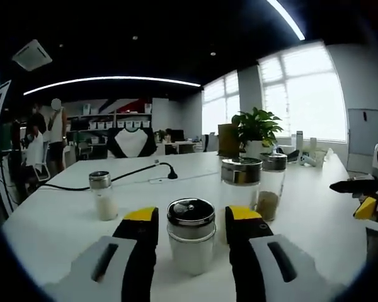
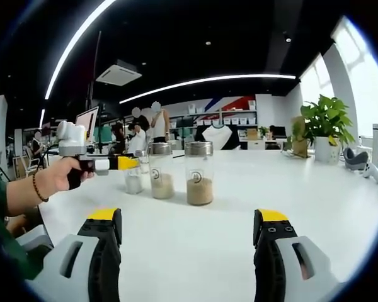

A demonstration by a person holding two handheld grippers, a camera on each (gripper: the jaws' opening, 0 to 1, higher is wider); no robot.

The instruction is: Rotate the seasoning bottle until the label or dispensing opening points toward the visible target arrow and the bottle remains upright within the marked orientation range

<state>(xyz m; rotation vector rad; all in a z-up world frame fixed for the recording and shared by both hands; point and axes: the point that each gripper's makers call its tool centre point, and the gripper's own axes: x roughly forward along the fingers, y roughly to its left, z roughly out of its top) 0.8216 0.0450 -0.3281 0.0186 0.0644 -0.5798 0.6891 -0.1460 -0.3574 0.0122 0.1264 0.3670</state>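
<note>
Item, seasoning bottle (image 1: pixel 191 243): upright on the white table (image 1: pixel 315 220), at 12 o'clock between our left gripper (image 1: pixel 192 231) jaws, open, not touching.

Step, we judge: pre-grasp; next close, then twist.

Right gripper (image 2: pixel 188 233): wide open, empty.

Nearby: two jars (image 1: pixel 252 189) at 1 o'clock, salt shaker (image 1: pixel 103 195) at 10, black cable (image 1: pixel 123 175). No arrow seen.

Four clear glass seasoning bottles with shiny metal lids on the white table: one (image 1: pixel 191 243) at the near edge, one (image 1: pixel 103 195) towards the left edge, two side by side, (image 1: pixel 240 189) and (image 1: pixel 271 186). One green potted plant (image 1: pixel 257 131) at the far edge. One black cable (image 1: pixel 123 175) crossing the tabletop.
</note>
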